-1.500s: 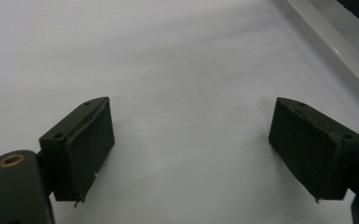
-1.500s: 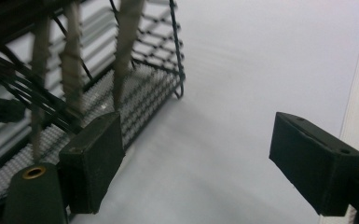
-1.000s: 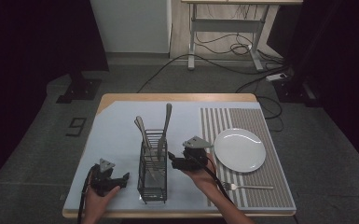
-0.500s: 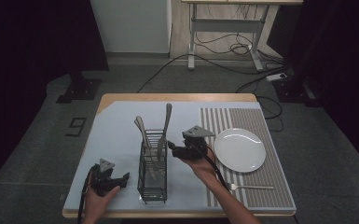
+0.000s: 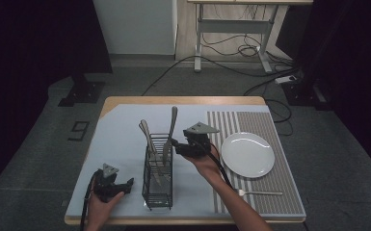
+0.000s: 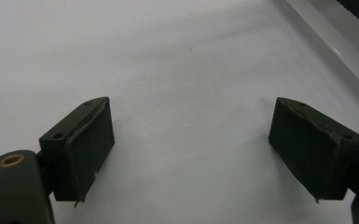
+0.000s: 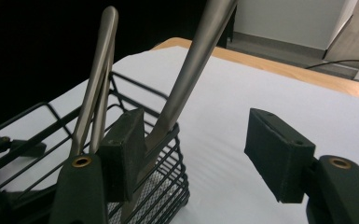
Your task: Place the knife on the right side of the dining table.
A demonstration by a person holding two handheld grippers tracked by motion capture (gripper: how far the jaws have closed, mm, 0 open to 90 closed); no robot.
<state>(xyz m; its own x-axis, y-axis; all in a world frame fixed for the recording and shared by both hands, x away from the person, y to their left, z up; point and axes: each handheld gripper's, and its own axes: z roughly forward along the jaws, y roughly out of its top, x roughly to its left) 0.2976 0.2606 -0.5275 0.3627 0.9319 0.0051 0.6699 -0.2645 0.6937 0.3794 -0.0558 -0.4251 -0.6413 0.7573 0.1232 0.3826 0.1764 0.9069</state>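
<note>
While the right tongs [image 7: 193, 154] are closing around the tall knife [image 7: 186, 74], nothing is gripped yet; the left tongs [image 6: 189, 149] are resting wide.

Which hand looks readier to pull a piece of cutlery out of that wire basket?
The right. Its claw is up at the wire basket, jaws apart and just closing, with a cutlery handle between them. The left claw rests low on the table, open, beside the basket.

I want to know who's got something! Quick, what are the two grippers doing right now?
Left gripper: jaws open, nothing between them, over the white mat.
Right gripper: jaws open, just been closing, a utensil handle between them, not gripped.
</note>
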